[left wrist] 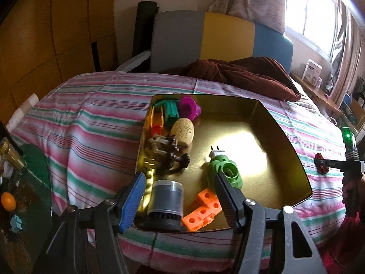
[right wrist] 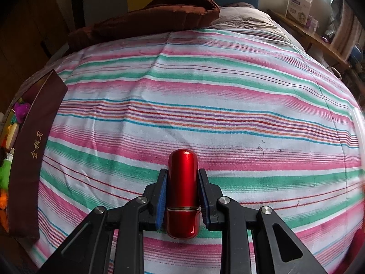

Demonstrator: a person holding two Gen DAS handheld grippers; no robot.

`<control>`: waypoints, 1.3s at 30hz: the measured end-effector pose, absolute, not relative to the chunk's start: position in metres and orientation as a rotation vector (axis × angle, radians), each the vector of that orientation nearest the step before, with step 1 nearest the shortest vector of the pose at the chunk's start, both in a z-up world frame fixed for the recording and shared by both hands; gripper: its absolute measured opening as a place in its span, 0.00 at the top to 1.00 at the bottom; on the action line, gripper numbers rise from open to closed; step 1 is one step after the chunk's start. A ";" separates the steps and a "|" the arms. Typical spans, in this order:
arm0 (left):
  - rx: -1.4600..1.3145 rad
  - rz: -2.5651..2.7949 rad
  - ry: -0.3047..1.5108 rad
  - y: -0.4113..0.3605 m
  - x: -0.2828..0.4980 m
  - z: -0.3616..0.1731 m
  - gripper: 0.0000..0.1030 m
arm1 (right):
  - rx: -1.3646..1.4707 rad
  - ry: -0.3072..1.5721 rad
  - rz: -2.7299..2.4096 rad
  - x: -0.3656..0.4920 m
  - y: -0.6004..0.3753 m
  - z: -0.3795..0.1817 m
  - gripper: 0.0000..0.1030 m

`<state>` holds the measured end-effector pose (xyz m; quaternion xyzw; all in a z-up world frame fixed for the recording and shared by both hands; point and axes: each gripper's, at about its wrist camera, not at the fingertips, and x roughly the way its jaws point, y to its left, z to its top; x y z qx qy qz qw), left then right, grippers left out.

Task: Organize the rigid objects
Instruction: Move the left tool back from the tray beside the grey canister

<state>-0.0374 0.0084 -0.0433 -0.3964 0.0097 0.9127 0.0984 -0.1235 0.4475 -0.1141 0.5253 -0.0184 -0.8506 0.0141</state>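
A gold-lined tin box (left wrist: pixel 285 137) lies on the striped bed. It holds a grey cylinder brush (left wrist: pixel 167 199), orange blocks (left wrist: pixel 203 207), a green plug light (left wrist: pixel 225 171), a wooden egg (left wrist: pixel 182 132), a brown figure (left wrist: pixel 168 153), a magenta cup (left wrist: pixel 189 108) and green and orange toys (left wrist: pixel 170 111). My left gripper (left wrist: pixel 180 182) is open, hovering over the box's near left corner. My right gripper (right wrist: pixel 182 178) is shut on a red metallic capsule (right wrist: pixel 182 191) above the bedspread; it also shows in the left wrist view (left wrist: pixel 321 164). The box's maroon wall (right wrist: pixel 29 159) is at the far left.
A brown blanket (left wrist: pixel 246 73) lies beyond the box by the grey, yellow and blue headboard (left wrist: pixel 225 36). A dark table with an orange (left wrist: pixel 8 202) stands left of the bed. A shelf with a white carton (right wrist: pixel 298 6) runs along the window side.
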 end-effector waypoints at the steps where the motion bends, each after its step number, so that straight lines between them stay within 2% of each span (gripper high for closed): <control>1: -1.170 2.705 0.027 0.007 -0.037 -0.043 0.38 | 1.656 -0.053 -2.643 -0.124 0.445 -0.113 0.75; 10: -1.172 2.733 -0.006 -0.011 -0.032 -0.046 0.38 | 1.738 -0.125 -2.586 -0.110 0.423 -0.109 0.75; 18: -1.176 2.742 -0.034 -0.022 -0.028 -0.049 0.43 | 1.737 -0.073 -2.520 -0.084 0.389 -0.108 0.75; 23: -1.162 2.741 -0.028 -0.021 -0.027 -0.048 0.53 | 1.724 -0.072 -2.519 -0.072 0.378 -0.107 0.75; 25: -1.152 2.742 -0.027 -0.021 -0.025 -0.047 0.63 | 1.713 -0.067 -2.529 -0.068 0.377 -0.107 0.75; 26: -1.146 2.743 -0.023 -0.020 -0.025 -0.046 0.64 | 1.708 -0.058 -2.531 -0.065 0.375 -0.107 0.75; 39: -1.192 2.724 0.018 -0.012 -0.022 -0.053 0.66 | 1.579 -0.209 -2.584 -0.044 0.371 -0.085 0.76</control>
